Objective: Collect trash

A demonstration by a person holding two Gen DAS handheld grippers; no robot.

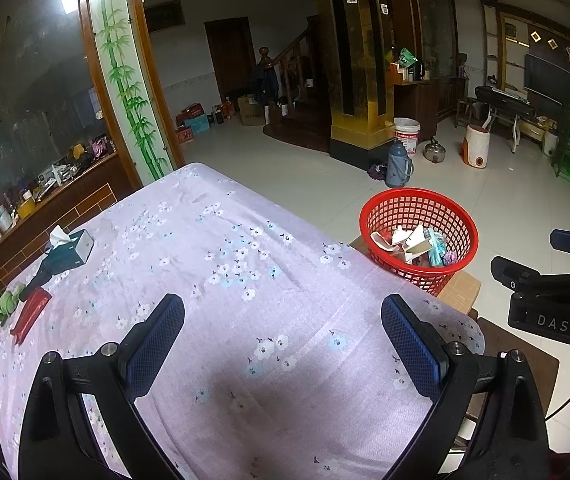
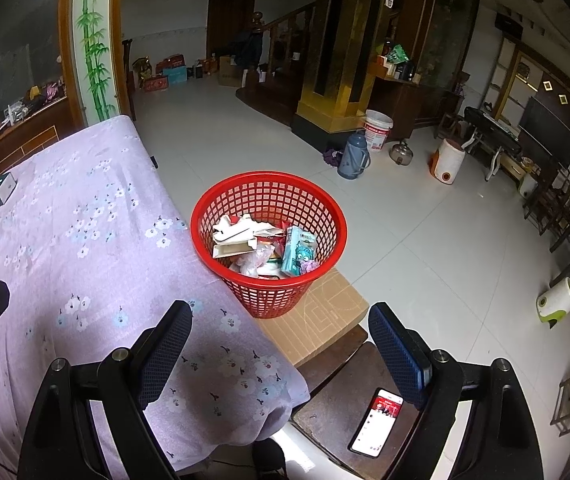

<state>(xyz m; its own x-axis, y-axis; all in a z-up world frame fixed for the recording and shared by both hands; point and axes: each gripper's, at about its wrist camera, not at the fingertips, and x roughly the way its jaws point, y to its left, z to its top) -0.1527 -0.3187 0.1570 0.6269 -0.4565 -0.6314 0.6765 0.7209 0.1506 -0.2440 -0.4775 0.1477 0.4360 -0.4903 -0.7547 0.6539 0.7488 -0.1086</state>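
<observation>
Both grippers (image 1: 283, 344) (image 2: 281, 350) empty, bases cropped.

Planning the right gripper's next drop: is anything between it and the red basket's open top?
Nothing visible. The right gripper is open and empty, and the red basket sits ahead of it on a cardboard box beside the table, its mouth uncovered with trash already inside.

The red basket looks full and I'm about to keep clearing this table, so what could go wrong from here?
The red basket stands on a cardboard box beside the table; a nudge from the right claw could tip it and spill the trash. A lit phone lies on the wooden seat below that open claw and could get knocked.
</observation>
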